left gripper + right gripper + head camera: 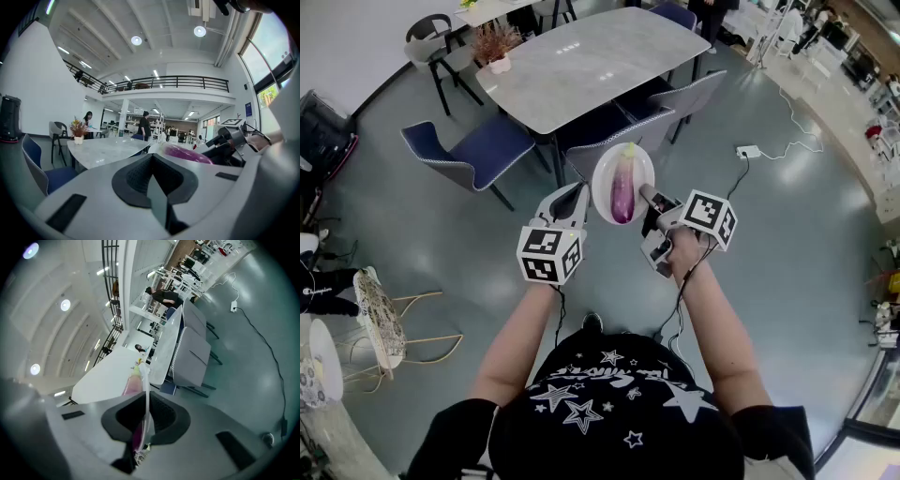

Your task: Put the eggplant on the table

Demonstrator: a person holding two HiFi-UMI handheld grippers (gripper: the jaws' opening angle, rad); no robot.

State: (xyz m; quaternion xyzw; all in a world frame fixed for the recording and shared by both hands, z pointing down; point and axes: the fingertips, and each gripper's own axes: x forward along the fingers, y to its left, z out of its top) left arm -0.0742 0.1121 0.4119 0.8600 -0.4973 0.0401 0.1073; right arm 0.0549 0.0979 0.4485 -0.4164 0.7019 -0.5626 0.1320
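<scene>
We see our right gripper [647, 197] clamped tight on the rim of a white plate [602, 167], eggplant [623, 187] lying on that plate between our two tongs, left gripper [577, 195] closed on nothing just beside the plate's other rim, grey table [581, 61] beyond both tips

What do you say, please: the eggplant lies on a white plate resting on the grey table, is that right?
Not quite: the eggplant lies on a white plate, but the plate is held up, short of the table, as the head view shows.
</scene>
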